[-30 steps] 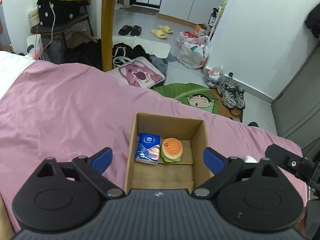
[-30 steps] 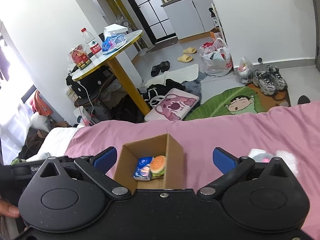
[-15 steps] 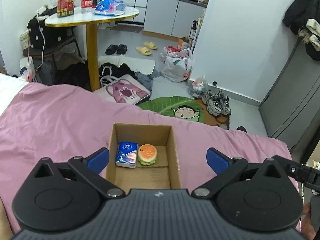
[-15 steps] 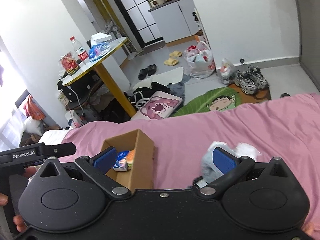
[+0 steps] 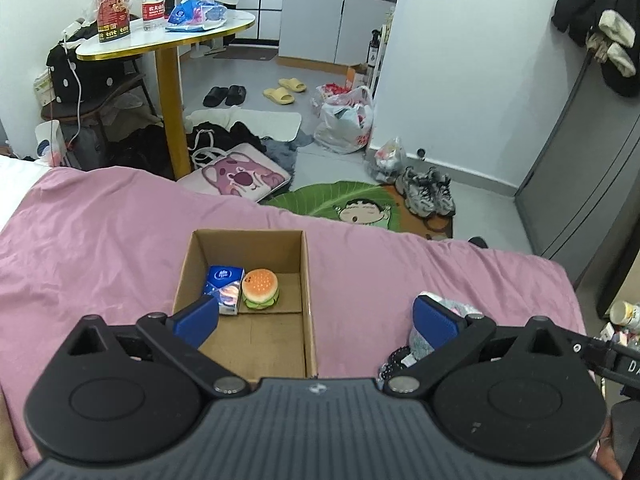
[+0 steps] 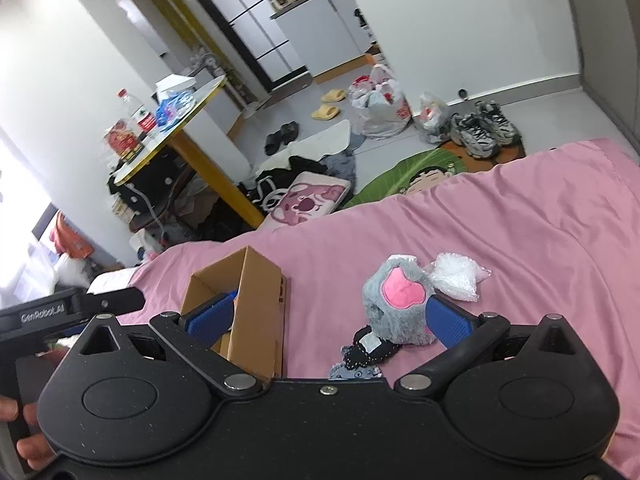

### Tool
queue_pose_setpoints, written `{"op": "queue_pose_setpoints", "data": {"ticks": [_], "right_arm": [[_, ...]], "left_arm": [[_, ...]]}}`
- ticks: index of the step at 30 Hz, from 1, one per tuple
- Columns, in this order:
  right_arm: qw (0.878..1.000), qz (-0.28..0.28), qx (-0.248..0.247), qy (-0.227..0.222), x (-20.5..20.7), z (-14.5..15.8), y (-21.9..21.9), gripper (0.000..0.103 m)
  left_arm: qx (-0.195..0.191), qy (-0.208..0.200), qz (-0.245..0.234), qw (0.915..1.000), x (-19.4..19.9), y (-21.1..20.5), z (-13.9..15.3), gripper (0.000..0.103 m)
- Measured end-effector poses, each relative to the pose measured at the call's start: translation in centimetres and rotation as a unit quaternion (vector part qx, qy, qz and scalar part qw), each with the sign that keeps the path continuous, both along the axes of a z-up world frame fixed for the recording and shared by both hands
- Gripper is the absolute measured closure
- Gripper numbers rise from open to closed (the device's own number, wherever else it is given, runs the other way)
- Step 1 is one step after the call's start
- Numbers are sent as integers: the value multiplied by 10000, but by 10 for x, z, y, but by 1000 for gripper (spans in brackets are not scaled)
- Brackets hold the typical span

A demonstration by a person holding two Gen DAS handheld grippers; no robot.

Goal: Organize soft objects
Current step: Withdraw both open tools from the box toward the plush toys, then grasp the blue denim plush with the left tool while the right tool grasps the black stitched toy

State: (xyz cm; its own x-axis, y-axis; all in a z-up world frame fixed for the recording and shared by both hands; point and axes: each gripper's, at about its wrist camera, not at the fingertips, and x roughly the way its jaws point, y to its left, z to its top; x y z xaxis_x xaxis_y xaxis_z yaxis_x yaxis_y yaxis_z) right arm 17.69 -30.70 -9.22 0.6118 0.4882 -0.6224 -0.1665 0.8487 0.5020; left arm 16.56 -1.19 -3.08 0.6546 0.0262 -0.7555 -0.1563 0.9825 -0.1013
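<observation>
On the pink bed [image 5: 100,240] stands an open cardboard box [image 5: 305,280] with a blue tissue pack [image 5: 224,282] and a burger toy [image 5: 260,285] inside. The left gripper [image 5: 316,320] is spread wide and holds nothing; its right finger hides most of the grey plush [image 6: 394,300]. The right gripper [image 6: 326,322] is also wide apart and empty. Beside the plush lie a white plastic bag [image 6: 456,276] and a dark dotted piece [image 6: 368,346], hard to identify.
</observation>
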Motion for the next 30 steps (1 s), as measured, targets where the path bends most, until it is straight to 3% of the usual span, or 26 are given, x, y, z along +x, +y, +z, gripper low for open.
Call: {"op": "queue_pose_setpoints", "data": {"ticks": [10,21,25,30], "right_arm": [[9995,-106,268,157,2,-22,-30,1],[9901,-281,999,950,10,-59,-36,13],[9869,-239,1063,1186,13,-70,-26,17],[9820,-284,1150,1471,17,-83,-19,28]], "left_arm": [[238,29,3,9997,-3,-32,-6,1],[227,87,-42,9997,-2,-67,-37,5],[66,325,-17,9994,1,-74,-57,19],[-93,607,38,9981,6,-76,-83,28]]}}
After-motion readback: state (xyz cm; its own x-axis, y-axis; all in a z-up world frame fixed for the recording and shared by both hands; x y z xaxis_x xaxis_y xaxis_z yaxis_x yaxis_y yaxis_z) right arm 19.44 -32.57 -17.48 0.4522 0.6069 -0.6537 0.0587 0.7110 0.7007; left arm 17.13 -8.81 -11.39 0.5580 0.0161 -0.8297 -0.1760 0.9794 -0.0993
